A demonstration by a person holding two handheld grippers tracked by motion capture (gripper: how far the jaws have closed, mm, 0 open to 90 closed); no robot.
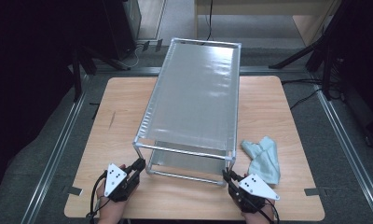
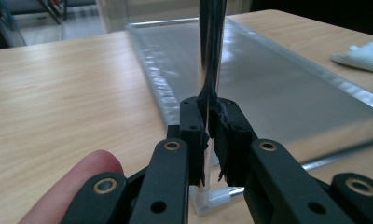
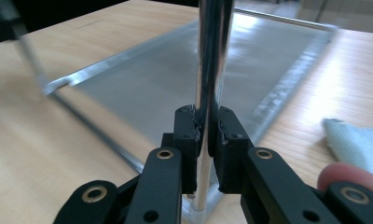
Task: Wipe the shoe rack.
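A silver tube-frame rack with two grey sheet shelves stands lengthwise on the wooden table. My left gripper is shut on the rack's near-left upright post, and its pads clamp the tube low down, just above the corner foot. My right gripper is shut on the near-right upright post at about the same height. In the left gripper view and the right gripper view the lower shelf stretches away behind the jaws. A fingertip shows beside each gripper.
A crumpled pale green cloth lies on the table right of the rack, close to my right gripper, and shows as the cloth in the right gripper view. Black stands and cables sit on the floor beyond the table's far edge.
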